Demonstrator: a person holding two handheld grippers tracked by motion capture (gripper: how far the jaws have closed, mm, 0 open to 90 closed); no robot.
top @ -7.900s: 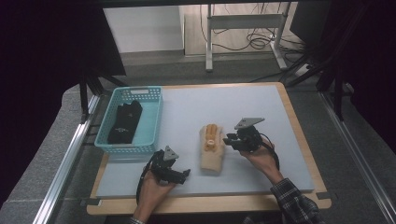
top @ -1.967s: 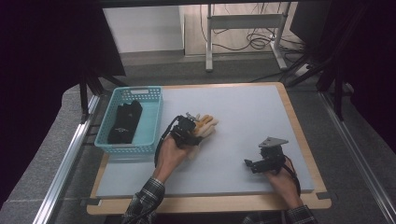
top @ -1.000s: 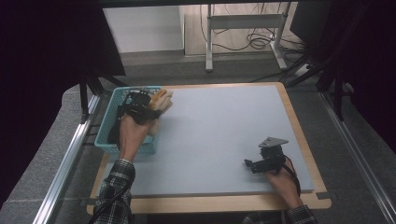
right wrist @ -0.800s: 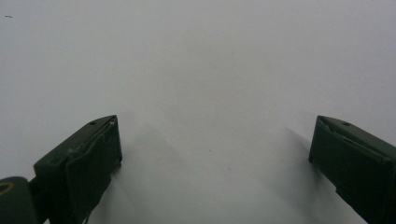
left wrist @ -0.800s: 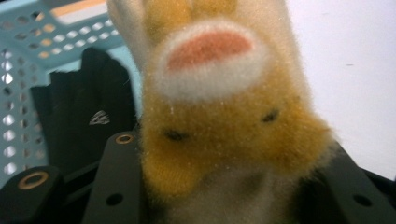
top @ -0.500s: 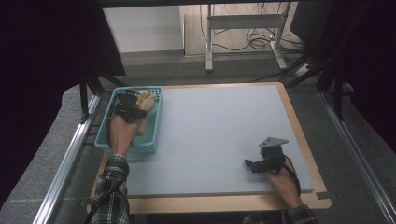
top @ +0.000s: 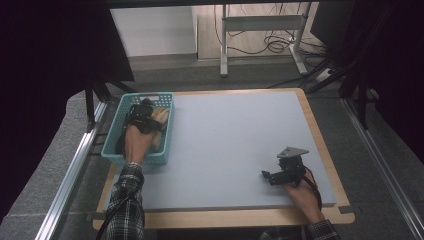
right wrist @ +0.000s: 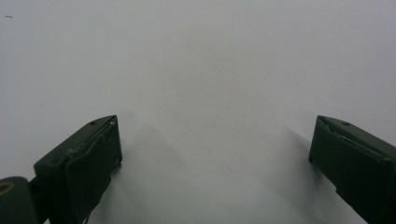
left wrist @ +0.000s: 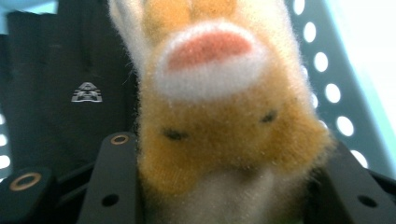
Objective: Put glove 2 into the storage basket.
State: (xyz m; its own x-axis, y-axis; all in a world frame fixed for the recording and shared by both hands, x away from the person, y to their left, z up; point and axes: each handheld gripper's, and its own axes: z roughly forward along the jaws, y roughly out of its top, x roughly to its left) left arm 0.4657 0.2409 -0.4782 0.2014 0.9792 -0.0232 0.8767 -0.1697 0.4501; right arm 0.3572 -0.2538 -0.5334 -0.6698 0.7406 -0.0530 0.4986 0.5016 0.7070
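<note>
- One fuzzy tan-and-cream plush toy [left wrist: 219,107], soft and furry with a pink patch ringed in white and two small dark marks, sits between the jaws of the left gripper [top: 145,116]. In the high view it lies inside the basket in the left-centre of the frame.
- One turquoise plastic basket [top: 167,131], rectangular with rows of round holes through its walls, stands at the left edge of the board.
- One black fabric glove [left wrist: 70,88], matte and knitted with a small silver logo, lies in the basket just beside the toy, at the left of the left gripper view.
- Two black two-jaw grippers are in hand. The left gripper's jaws flank the toy's sides closely and have just been opening a little; whether the pads still press the fur I cannot tell.
- The right gripper [top: 270,176] rests at the lower right of the high view, topped by a grey three-cornered plate, its jaws spread wide with nothing between them over the bare surface.
- One pale blue-grey mat [top: 240,135], smooth and flat, covers one light wooden board [top: 225,217], whose edge shows along the bottom.
- Two plaid sleeves enter from the bottom edge of the high view.
</note>
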